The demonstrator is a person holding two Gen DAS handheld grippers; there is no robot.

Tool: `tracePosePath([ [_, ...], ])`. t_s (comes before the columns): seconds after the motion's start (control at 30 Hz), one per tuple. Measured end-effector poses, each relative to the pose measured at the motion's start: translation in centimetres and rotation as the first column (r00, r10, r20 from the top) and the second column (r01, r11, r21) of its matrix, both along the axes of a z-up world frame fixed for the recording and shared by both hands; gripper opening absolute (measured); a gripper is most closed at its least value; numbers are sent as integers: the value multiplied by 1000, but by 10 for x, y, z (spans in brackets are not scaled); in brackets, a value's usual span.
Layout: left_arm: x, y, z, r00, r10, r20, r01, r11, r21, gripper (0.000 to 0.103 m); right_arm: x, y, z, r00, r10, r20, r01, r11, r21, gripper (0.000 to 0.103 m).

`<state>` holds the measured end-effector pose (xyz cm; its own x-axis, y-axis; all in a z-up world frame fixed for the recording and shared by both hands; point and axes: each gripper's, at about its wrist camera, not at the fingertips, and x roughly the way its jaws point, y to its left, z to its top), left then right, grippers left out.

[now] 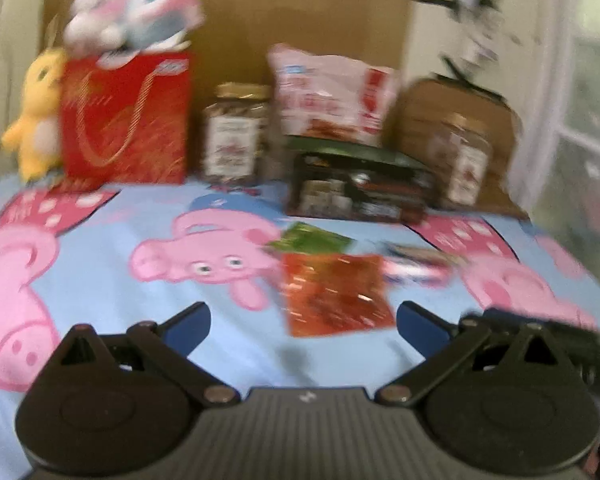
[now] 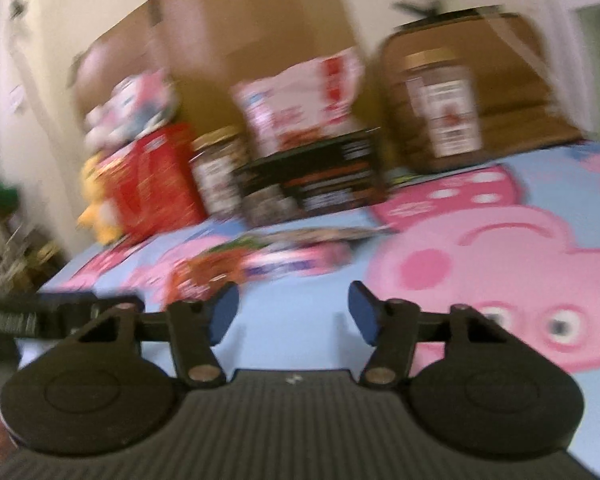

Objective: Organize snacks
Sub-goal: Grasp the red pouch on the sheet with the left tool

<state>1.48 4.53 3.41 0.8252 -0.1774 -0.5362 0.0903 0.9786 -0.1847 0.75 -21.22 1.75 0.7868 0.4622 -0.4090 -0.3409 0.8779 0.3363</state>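
Along the bed's (image 1: pixel 228 360) far edge, left to right: yellow plush (image 1: pixel 34 116), red gift bag (image 1: pixel 126 118), jar (image 1: pixel 236 132), pink snack bag (image 1: pixel 332 92), dark box (image 1: pixel 356 184), second jar (image 1: pixel 466 160). Mid-bed, loose: green packet (image 1: pixel 312 240), orange-red packet (image 1: pixel 334 294), pink packet (image 2: pixel 296 262). Left gripper (image 1: pixel 304 322) wide open, empty; right gripper (image 2: pixel 292 308) parted, empty. Best approach, probably: low over the orange-red packet, pinching one edge.
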Motion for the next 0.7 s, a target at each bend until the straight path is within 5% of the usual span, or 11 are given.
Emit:
tracePosePath([
  [0.1,27,25,-4,998,-17,-66,9,993,-121,91,22,24,1,994,95,-63,-95,995,-9,54],
  [0.23,63,29,-16,992,-53,-113,36,988,-152,87,52,47,1,984,138,-109,-144,988,-48,55],
  [0.33,83,25,-27,983,-103,-154,73,979,-191,71,72,59,-2,977,157,-143,-168,983,-73,55],
  [0.4,81,20,-29,981,-129,-147,101,978,-181,47,78,65,-7,971,175,-164,-189,979,-74,55],
  [0.5,73,16,-28,977,-158,-140,132,975,-178,36,69,73,-10,969,207,-136,-220,971,-96,40],
  [0.57,63,20,-21,972,-190,-136,154,959,-239,27,62,73,-9,965,230,-126,-240,968,-73,34],
  [0.7,56,13,7,978,-195,-73,180,967,-182,27,47,81,1,956,286,-63,-291,952,-92,23],
])
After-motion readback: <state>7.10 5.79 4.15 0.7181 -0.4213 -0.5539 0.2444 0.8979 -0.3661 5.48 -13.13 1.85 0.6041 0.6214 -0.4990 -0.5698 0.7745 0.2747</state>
